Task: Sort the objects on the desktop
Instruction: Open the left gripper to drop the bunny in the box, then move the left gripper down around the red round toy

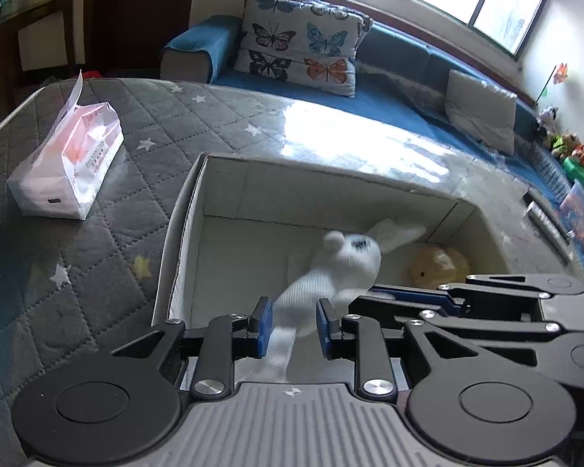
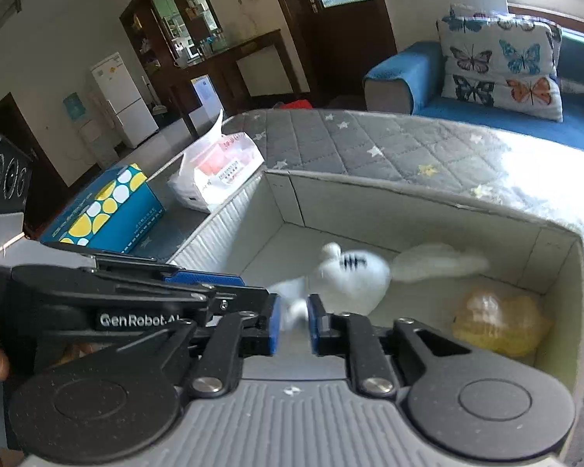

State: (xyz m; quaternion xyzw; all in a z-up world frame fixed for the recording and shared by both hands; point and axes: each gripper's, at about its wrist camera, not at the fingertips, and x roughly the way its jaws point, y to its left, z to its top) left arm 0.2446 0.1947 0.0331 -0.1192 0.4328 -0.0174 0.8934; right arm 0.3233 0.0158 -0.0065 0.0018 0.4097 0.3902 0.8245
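Holding both units over the open white box, I note my left hand-held gripper has its blue pads parted with the white plush rabbit between them; blur hides whether they touch it. My right hand-held gripper stands narrowly parted around a white limb of the rabbit; contact cannot be told. The rabbit lies inside the box, beside a yellow plush toy in the corner. A tissue pack sits on the quilted desk, well apart from the box.

White plush rabbit, blurred, sits inside the open white box. Yellow round toy lies beside it in the box's corner.
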